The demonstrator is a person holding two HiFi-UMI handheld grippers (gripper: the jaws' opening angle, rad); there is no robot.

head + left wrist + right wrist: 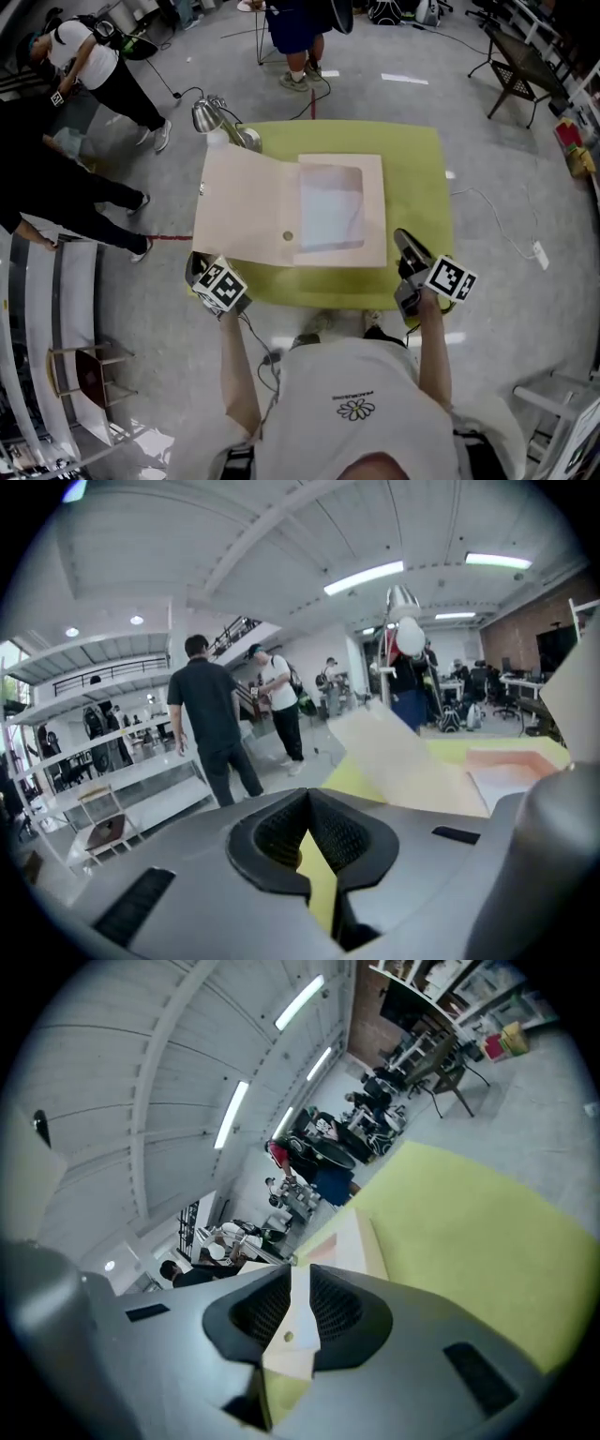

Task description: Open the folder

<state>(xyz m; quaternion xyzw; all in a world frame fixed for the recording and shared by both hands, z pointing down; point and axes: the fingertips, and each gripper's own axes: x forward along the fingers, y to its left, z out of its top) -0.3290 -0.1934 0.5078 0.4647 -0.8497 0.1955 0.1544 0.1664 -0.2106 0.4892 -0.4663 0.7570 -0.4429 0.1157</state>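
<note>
A pale pink folder [246, 211] lies open on the yellow-green table [417, 178]. Its flap is spread out to the left, and a white sheet [330, 211] shows in the right half. A small round snap [288, 236] sits on the flap near its fold. My left gripper [199, 265] is at the table's near left corner, shut and empty, just off the flap's lower edge. In the left gripper view the jaws [307, 803] meet, with the folder [412, 761] beyond them. My right gripper [408, 246] hovers to the right of the folder. Its jaws [300, 1302] stand a narrow slit apart, nothing held, and the folder [352, 1237] is far ahead.
A metal desk lamp [211, 114] stands at the table's far left corner. People stand on the floor at the left [94, 66] and beyond the table [295, 37]. White shelving [56, 309] runs along the left. A chair [520, 66] stands at the far right.
</note>
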